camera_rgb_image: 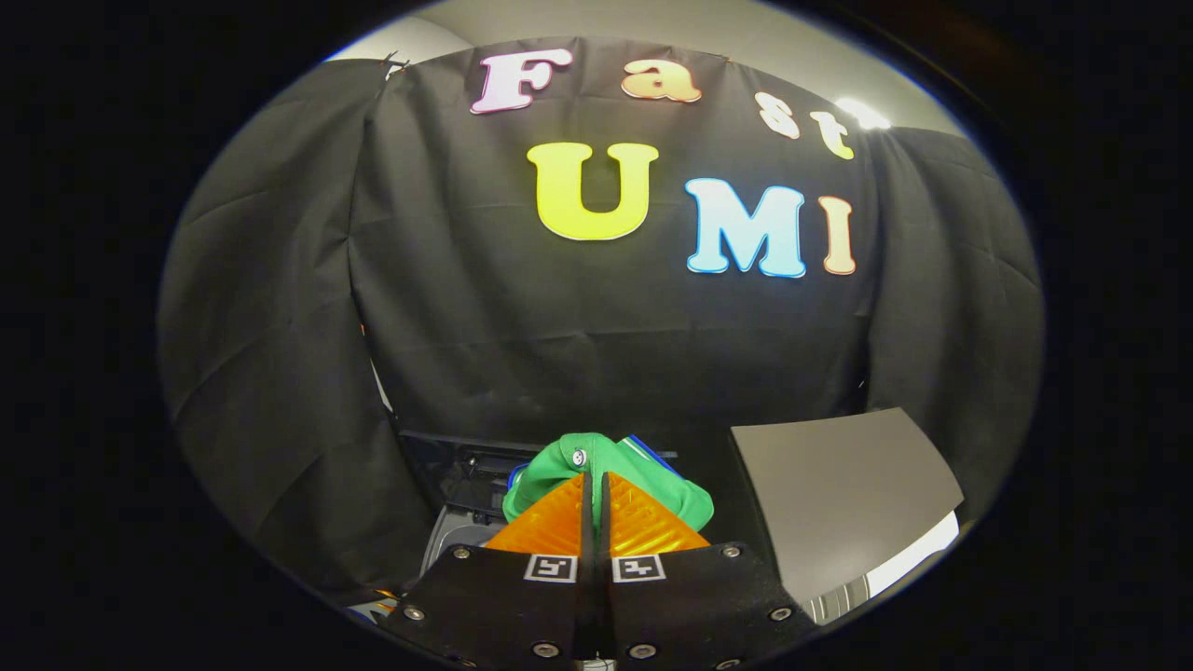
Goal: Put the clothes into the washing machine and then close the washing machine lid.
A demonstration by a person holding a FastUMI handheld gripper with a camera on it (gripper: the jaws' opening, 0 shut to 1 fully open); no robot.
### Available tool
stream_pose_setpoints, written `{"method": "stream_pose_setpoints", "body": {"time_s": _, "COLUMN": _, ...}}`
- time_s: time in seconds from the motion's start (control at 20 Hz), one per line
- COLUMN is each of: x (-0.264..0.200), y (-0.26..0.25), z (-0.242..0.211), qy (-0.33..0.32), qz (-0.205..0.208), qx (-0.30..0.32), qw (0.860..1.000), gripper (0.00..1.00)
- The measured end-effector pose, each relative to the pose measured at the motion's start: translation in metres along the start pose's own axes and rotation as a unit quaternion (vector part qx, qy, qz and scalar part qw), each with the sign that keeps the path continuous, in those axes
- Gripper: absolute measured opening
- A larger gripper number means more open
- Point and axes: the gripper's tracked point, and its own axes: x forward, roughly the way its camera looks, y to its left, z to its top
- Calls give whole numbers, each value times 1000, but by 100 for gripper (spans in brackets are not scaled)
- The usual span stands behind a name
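My gripper [596, 480] is shut on a green garment [601, 466], which bunches up around and just ahead of the fingertips, with a bit of blue cloth showing behind it. Both fingers press together on the cloth, held up in the air. Below and to the left of the fingers lies part of the washing machine [457, 536], its dark top panel and pale body partly hidden by the gripper. To the right of the fingers stands a grey flat panel [839, 494], apparently the machine's raised lid.
Black cloth walls [578, 345] hang close behind and on both sides of the machine. A white surface [918, 559] shows under the grey panel at the right.
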Motion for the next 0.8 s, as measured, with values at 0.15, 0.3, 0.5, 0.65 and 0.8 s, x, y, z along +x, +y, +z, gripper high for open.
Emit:
{"method": "stream_pose_setpoints", "body": {"time_s": 0.15, "x": 22, "y": 21, "z": -22, "qy": 19, "qz": 4, "qx": -5, "qw": 1000, "gripper": 0}}
{"method": "stream_pose_setpoints", "body": {"time_s": 0.3, "x": 48, "y": 41, "z": -52, "qy": 52, "qz": 11, "qx": -15, "qw": 999, "gripper": 0}}
{"method": "stream_pose_setpoints", "body": {"time_s": 0.5, "x": 80, "y": 58, "z": -84, "qy": 89, "qz": 14, "qx": -36, "qw": 995, "gripper": 0}}
{"method": "stream_pose_setpoints", "body": {"time_s": 0.65, "x": 96, "y": 68, "z": -100, "qy": 104, "qz": 20, "qx": -36, "qw": 994, "gripper": 0}}
{"method": "stream_pose_setpoints", "body": {"time_s": 0.8, "x": 110, "y": 75, "z": -120, "qy": 127, "qz": 23, "qx": -41, "qw": 991, "gripper": 0}}
